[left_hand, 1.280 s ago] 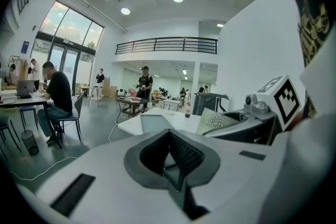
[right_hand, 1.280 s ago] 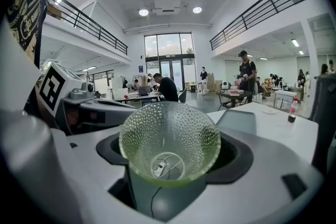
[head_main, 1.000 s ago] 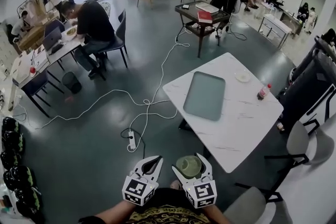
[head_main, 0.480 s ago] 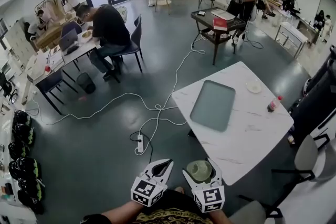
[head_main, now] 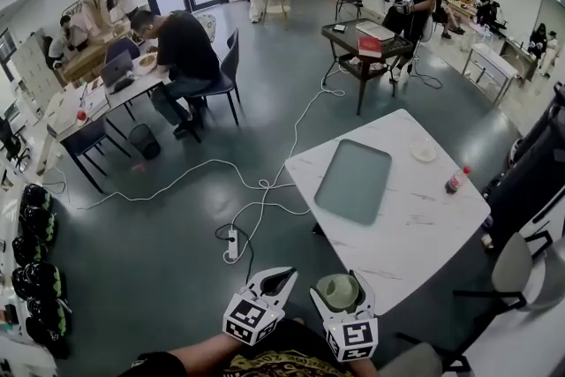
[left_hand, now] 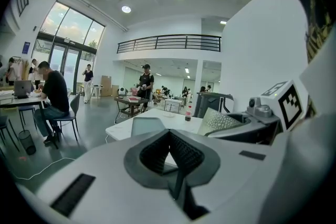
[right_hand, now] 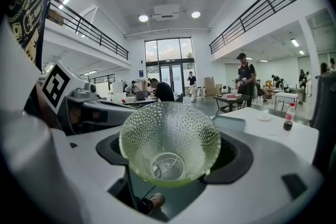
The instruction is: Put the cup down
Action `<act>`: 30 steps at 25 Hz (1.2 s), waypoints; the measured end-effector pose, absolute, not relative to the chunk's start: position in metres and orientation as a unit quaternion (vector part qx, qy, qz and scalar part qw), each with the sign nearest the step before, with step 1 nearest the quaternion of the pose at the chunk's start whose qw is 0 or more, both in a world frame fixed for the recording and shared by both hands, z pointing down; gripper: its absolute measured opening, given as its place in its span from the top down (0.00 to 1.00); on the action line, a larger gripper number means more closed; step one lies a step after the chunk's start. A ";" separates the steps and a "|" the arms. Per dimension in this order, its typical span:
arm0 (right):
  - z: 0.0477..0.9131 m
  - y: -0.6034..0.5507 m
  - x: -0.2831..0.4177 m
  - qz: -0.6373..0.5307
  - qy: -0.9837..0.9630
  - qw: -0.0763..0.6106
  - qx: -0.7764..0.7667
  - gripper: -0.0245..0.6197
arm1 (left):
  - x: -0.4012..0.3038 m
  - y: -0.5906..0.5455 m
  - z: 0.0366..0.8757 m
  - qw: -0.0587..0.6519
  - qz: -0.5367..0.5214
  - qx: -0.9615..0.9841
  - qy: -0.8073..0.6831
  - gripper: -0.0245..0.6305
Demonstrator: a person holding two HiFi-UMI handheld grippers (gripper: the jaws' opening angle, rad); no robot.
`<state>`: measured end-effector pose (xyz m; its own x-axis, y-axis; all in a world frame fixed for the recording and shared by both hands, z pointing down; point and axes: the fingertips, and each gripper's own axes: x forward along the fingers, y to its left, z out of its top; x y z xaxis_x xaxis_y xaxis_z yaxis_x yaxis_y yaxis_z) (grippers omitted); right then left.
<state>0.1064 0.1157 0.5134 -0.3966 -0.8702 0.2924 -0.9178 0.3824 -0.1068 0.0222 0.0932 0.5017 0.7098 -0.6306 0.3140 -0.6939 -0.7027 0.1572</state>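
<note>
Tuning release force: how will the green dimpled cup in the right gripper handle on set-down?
The green dimpled glass cup looks rigid and probably breakable, so set it gently. Its narrow base under a wide rim suggests it may tip. The dimples likely help the fingers grip.

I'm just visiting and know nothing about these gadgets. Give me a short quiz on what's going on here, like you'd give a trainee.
1. Short answer: which gripper holds the green glass cup?
2. True or false: the left gripper also grips something.
3. Pick one: what stands on the white table along with the grey tray?
A. a bottle
B. a laptop
C. a bin

Key
1. The right gripper; its jaws close on the cup's base, with the cup's mouth facing away from the gripper.
2. False: its jaws are together with nothing between them.
3. A
</note>
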 end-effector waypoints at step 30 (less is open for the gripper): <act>0.529 0.014 0.122 0.156 -0.767 0.125 0.610 0.34 | 0.054 -0.028 0.507 0.114 0.121 0.950 -0.263 0.97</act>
